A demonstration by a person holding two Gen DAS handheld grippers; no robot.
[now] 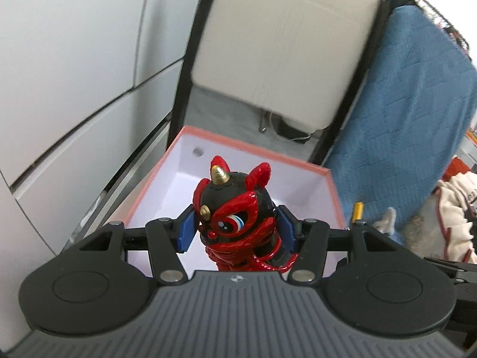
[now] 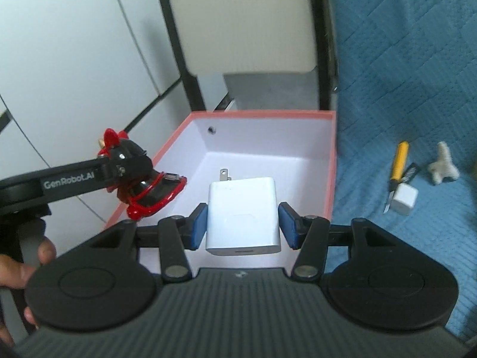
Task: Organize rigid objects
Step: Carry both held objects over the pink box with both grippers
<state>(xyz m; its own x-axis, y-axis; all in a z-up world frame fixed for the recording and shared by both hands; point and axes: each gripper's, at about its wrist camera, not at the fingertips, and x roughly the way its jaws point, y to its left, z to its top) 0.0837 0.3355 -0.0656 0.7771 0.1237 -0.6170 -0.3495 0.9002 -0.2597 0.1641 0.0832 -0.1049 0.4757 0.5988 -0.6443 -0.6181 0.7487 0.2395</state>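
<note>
Depositing both items into the pink-rimmed box

Left gripper pinches the lion-dance figurine at frame centre; right gripper pinches the white charger over the box. Lower each fully before spreading the fingers.

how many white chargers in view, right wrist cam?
2. One white charger sits between the right gripper pads over the pink box; a smaller white charger lies on the blue blanket. Others may be hidden.

Left claw clamped; right claw clamped, both raised.
</note>
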